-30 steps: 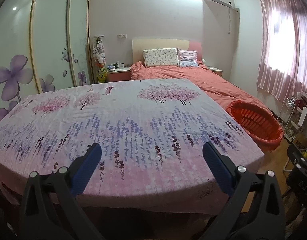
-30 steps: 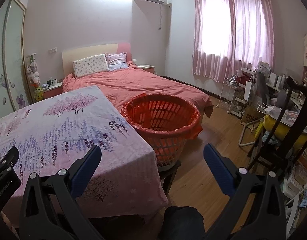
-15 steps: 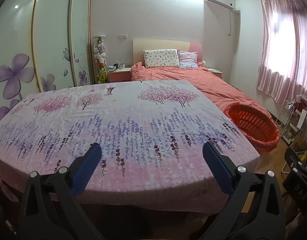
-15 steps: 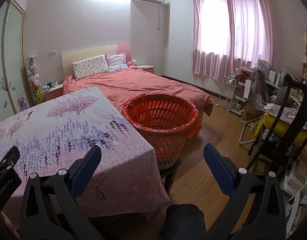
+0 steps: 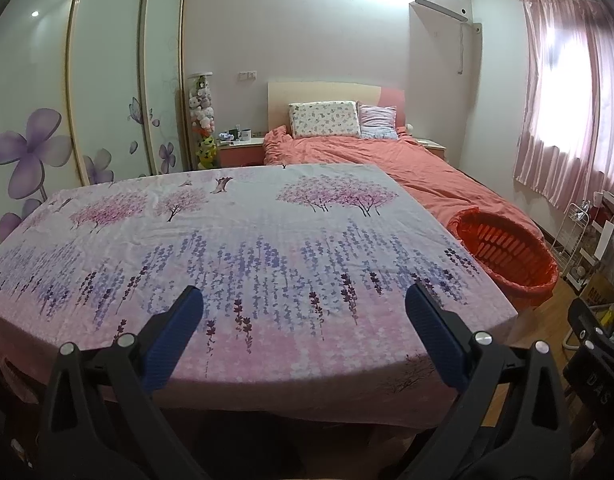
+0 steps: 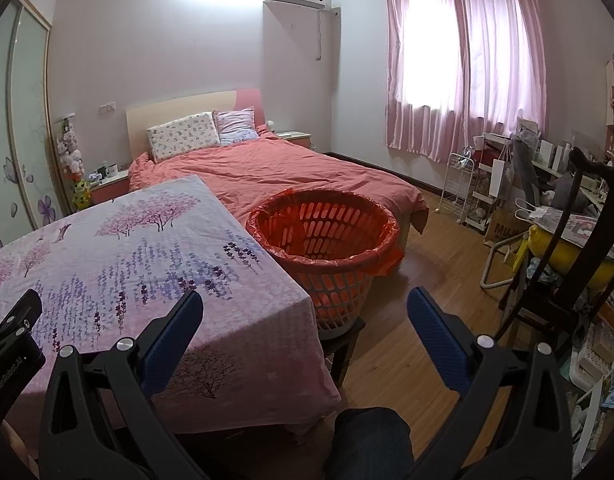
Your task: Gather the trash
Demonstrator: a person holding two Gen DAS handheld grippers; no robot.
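**Beside the table: basket waiting, no trash in sight**

Right of floral table [image 5: 267, 248]: orange lined basket [image 6: 323, 232], seemingly empty. Left gripper [image 5: 303, 320] and right gripper [image 6: 305, 320] spread wide, holding nothing. Trash nowhere visible; probably light, crushable, best pinched mid-body.

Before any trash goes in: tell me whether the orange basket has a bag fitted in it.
Fitted. An orange-red plastic liner is folded over the rim of the basket, with a loose flap hanging at its right side. Its very bottom is out of sight.

Left tool [image 5: 303, 304] fingers spread wide and empty, right tool [image 6: 305, 306] likewise spread, holding nothing
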